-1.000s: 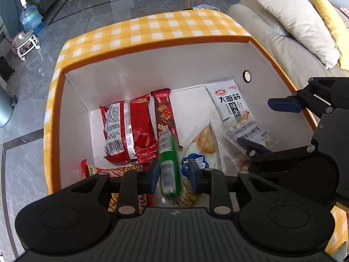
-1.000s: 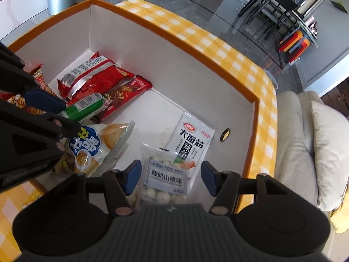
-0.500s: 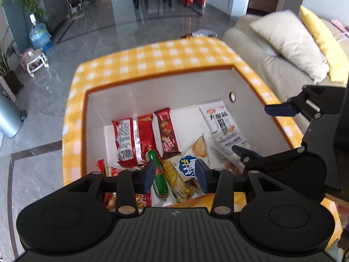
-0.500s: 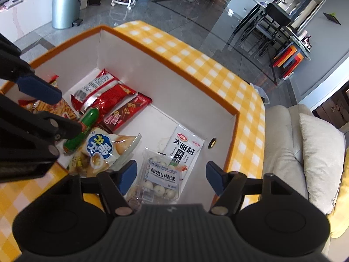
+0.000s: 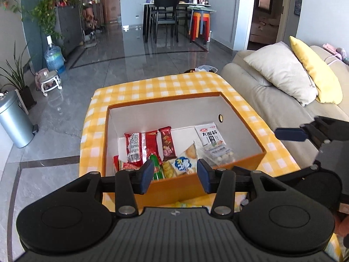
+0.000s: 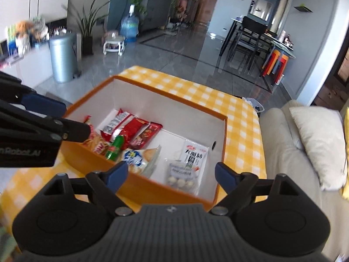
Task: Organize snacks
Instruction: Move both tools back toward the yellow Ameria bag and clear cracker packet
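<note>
An orange box (image 5: 244,166) with white inner walls stands on a yellow checked tablecloth (image 5: 165,85). Several snack packs lie in it: red packs (image 5: 139,146), a brown bar (image 5: 166,144), a green tube (image 5: 156,167), a blue-and-white cracker bag (image 5: 184,163), a white pack (image 5: 209,137) and a clear bag of white balls (image 5: 218,154). My left gripper (image 5: 175,175) is open and empty above the box's near wall. My right gripper (image 6: 171,175) is open and empty above the near right corner of the box (image 6: 174,187); the green tube (image 6: 114,147) lies inside.
A beige sofa (image 5: 261,80) with white and yellow cushions stands right of the table. A grey bin (image 5: 13,124), a water bottle (image 5: 54,59) and a small stool (image 5: 49,83) stand on the tiled floor at left. A dining table with chairs (image 5: 174,17) is far back.
My left gripper let go of the green tube, which now lies in the box. Both grippers have risen and pulled back from the box, and both have opened wider.
</note>
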Demonstrator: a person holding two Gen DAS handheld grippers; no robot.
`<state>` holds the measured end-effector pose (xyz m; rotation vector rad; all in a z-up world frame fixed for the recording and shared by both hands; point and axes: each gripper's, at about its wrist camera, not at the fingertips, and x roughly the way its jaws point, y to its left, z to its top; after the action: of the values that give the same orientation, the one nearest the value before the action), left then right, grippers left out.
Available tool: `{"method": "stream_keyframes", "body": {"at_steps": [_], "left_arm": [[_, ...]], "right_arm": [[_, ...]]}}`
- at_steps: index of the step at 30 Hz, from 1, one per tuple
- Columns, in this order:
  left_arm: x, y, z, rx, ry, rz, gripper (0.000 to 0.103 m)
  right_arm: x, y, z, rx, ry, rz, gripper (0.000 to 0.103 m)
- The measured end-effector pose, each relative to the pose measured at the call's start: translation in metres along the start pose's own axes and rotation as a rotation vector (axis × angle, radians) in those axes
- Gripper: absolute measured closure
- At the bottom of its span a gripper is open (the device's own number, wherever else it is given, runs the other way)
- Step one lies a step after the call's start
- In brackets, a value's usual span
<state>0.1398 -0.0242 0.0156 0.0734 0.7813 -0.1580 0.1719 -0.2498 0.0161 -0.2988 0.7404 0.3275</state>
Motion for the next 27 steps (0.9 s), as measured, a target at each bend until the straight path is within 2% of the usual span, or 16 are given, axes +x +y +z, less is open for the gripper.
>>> {"method": "stream_keyframes", "body": {"at_steps": [6,10,14,20,27], "left_arm": [[-0.011,-0.004,-0.028,-0.006,0.025,-0.030,0.046],[-0.008,-0.010,-0.047,0.000,0.084,-0.038,0.043],[0.002,-0.020,-0.067,0.011,0.158,-0.046,0.043],[0.015,-0.033,-0.090,0.013,0.232,-0.066,0.043],[0.034,-0.045,-0.101,0.008,0.251,-0.113,0.043]], "right_arm": [[-0.026,0.010,-0.041,0.062,-0.004,-0.027,0.019],[-0.038,0.013,-0.071,0.129,0.024,-0.029,0.019],[-0.044,0.017,-0.100,0.143,0.052,-0.060,0.019],[-0.038,0.013,-0.133,0.194,0.102,-0.082,0.019],[-0.017,-0.005,-0.159,0.295,0.202,-0.064,0.020]]}}
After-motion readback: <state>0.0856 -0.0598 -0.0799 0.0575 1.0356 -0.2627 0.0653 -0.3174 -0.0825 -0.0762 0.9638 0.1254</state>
